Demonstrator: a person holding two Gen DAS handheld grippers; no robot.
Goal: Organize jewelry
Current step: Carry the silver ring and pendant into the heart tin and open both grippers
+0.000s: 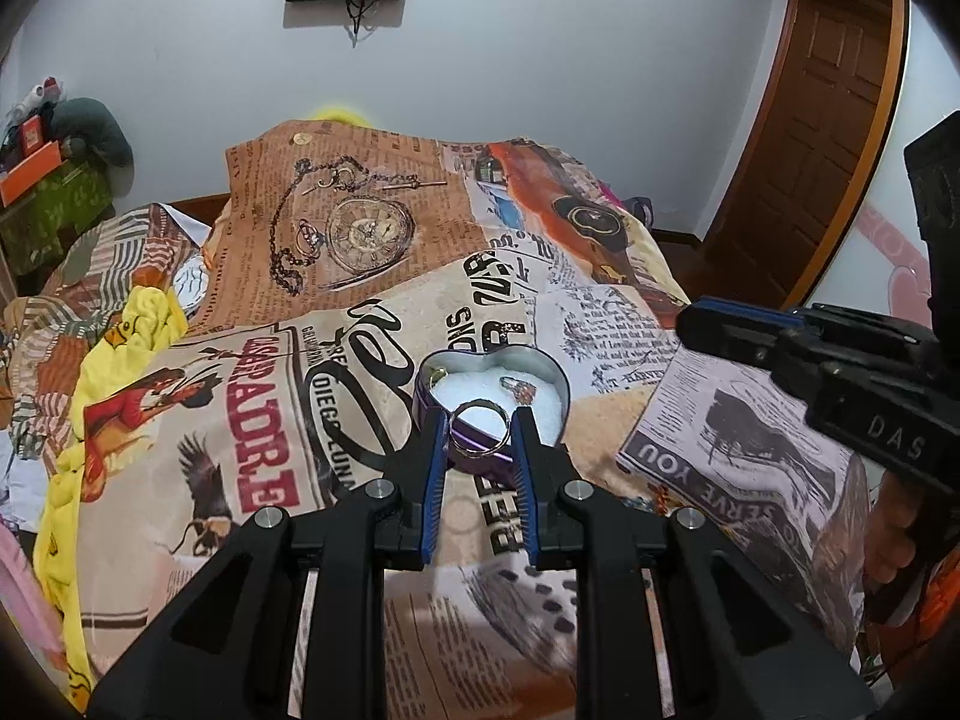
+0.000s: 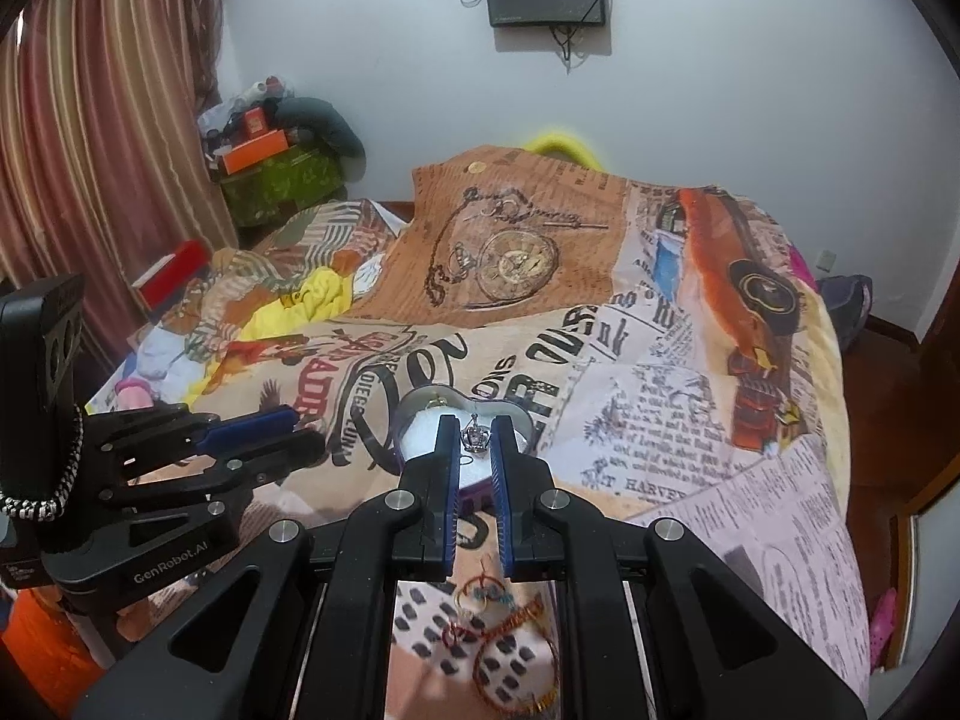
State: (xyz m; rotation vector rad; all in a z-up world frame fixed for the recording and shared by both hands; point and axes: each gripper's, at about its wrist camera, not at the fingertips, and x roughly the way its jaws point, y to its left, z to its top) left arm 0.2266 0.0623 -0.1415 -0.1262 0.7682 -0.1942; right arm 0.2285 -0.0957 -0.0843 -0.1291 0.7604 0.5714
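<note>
Ring [image 1: 480, 427]: light, rigid, slippery; left gripper [image 1: 480, 444] pinches its rim. Right gripper [image 2: 476, 450] clamps crown ring [image 2: 476, 439] at tin's [image 2: 414, 405] 6 o'clock.

Right gripper [image 2: 477, 441] fingers [image 2: 447, 450] pinching a crown-shaped ring [image 2: 476, 438] over the heart-shaped tin [image 2: 414, 405] just beyond them, earrings [image 2: 498, 618] beneath, left gripper [image 2: 294, 432] leftward on the bed [image 2: 690, 396].
</note>
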